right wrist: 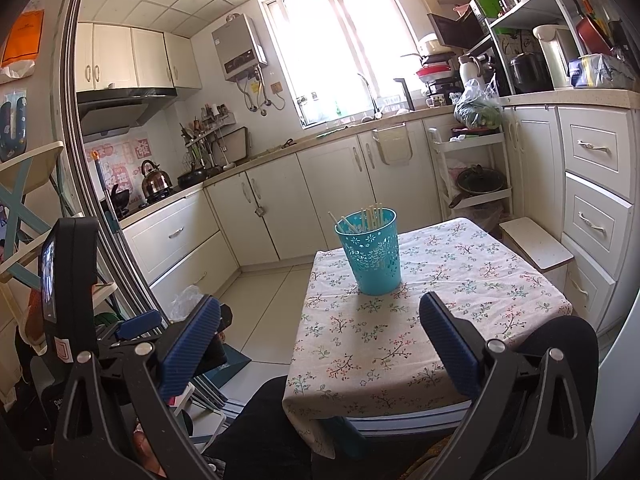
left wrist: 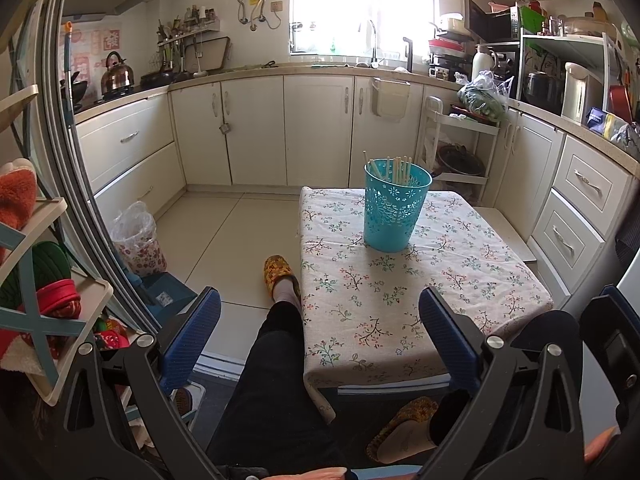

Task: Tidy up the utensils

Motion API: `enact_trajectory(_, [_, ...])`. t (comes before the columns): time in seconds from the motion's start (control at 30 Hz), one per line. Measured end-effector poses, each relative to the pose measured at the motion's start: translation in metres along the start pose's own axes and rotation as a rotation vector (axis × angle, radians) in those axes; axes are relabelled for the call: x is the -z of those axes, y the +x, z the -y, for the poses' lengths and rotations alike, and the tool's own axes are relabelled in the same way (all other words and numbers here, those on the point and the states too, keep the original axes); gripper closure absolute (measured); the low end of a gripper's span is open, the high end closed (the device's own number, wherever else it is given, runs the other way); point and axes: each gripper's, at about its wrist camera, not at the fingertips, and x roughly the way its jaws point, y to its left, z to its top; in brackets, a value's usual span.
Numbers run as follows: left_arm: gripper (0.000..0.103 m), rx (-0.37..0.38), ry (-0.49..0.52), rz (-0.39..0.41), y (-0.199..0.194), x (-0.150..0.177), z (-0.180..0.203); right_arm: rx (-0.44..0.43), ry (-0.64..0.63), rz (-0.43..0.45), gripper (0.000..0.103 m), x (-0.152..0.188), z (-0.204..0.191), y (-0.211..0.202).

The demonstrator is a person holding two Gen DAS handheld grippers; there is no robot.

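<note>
Chopsticks (left wrist: pixel 394 168) stand bunched in the teal basket (left wrist: pixel 396 210), which sits on the floral tablecloth (left wrist: pixel 460 276) straight ahead of both your tongs and well apart from them. Your left gripper (left wrist: pixel 320 338) is spread wide and holds nothing; your right gripper (right wrist: pixel 320 338) is just as wide and just as empty. Nothing else lies loose on the cloth as far as either view shows.

Watch the basket first. It looks light and tall, narrower at the foot than at the rim, so a pad that catches the rim on the way in would likely tip it away from you and spill the sticks. The cloth is the second hazard: it hangs free over the near edge, just under your fingers (right wrist: pixel 452 344), and a low approach could snag it and drag the basket with it. Thin sticks may also slip or fan out if you close on several at once.
</note>
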Motion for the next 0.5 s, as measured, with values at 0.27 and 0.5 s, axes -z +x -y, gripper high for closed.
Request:
enact_trajectory(0.27, [0.008,0.000,0.000,0.000,0.0000,0.0002,0.0004,-0.001,0.000,0.004,0.007,-0.0018,-0.0011,-0.0018])
enact_trajectory(0.5, [0.008,-0.001,0.000,0.000,0.0000,0.0003,0.0007,-0.002,0.000,0.005,0.007,-0.0018,-0.0005,-0.0020])
